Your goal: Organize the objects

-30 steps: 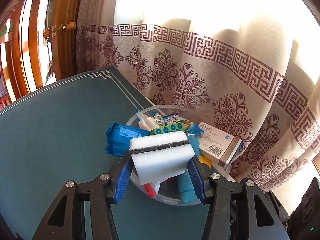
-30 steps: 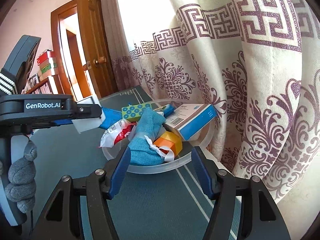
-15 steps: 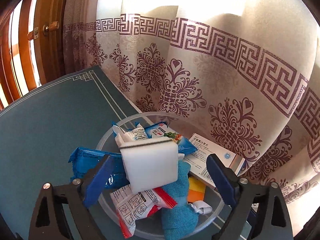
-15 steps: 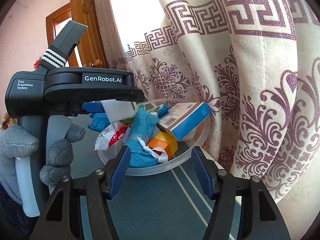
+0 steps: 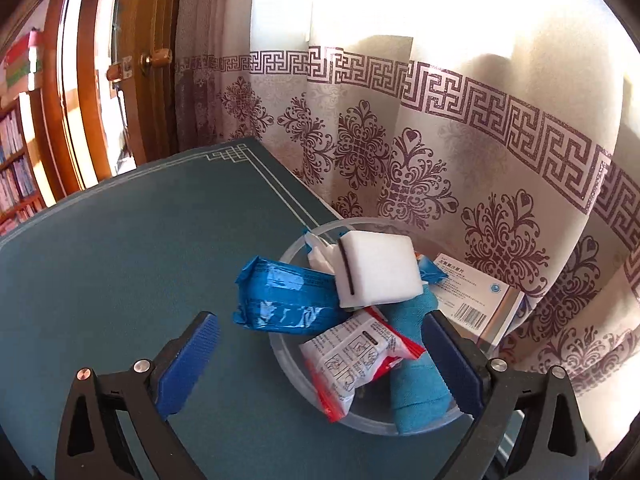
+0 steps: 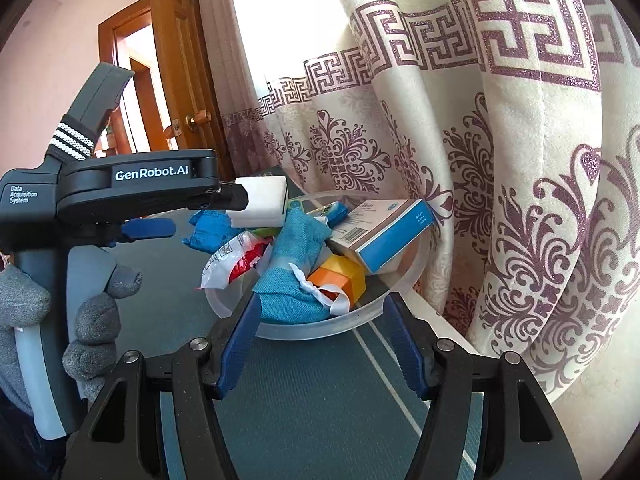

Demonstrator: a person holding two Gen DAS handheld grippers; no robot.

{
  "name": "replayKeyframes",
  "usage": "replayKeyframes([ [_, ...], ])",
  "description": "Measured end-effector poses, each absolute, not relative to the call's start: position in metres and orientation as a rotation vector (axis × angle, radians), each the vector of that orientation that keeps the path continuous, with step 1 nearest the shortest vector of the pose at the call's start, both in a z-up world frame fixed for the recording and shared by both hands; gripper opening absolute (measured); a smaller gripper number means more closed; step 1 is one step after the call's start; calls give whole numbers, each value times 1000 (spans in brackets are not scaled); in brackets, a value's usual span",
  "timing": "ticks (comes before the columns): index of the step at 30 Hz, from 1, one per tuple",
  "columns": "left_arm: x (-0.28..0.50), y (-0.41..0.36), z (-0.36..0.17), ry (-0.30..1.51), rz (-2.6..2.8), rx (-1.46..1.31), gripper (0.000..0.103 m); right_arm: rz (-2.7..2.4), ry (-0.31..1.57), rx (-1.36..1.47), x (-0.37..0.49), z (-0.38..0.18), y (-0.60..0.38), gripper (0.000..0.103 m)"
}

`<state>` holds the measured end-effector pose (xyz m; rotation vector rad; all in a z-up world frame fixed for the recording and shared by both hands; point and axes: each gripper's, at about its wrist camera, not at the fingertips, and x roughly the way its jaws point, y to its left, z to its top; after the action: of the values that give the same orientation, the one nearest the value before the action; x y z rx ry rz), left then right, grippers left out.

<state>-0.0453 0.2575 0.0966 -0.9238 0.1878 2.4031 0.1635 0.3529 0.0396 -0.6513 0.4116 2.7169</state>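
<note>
Sponge (image 5: 378, 268) beyond left hand-held gripper (image 5: 316, 360)

Teal table (image 5: 120, 280), pale line border with corner fret pattern. Cream curtain (image 5: 440, 140) hangs along table's far edge, purple Greek-key band plus floral motifs; strong daylight through upper part, casts shadows in folds. Wooden door (image 6: 180, 80) left of curtain, round knob (image 5: 156, 57). Pink wall (image 6: 60, 40) beside door frame. Bookshelf (image 5: 16, 168) at far left, books blurred, sunlit patches on wood.
</note>
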Motion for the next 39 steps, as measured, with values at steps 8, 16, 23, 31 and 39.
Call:
replayKeyframes([
  [8, -16, 240, 97, 357, 2511, -843, 103, 2695, 422, -757, 163, 33, 346, 85],
  [16, 8, 221, 102, 342, 2580, -786, 103, 2633, 302, -786, 169, 45, 344, 94],
  [23, 16, 208, 104, 298, 2588, -769, 103, 2603, 230, -776, 171, 62, 340, 97],
  [31, 20, 205, 93, 320, 2561, -786, 103, 2541, 162, -852, 163, 59, 338, 97],
  [39, 16, 200, 90, 283, 2543, -824, 103, 2525, 139, -857, 160, 62, 338, 97],
])
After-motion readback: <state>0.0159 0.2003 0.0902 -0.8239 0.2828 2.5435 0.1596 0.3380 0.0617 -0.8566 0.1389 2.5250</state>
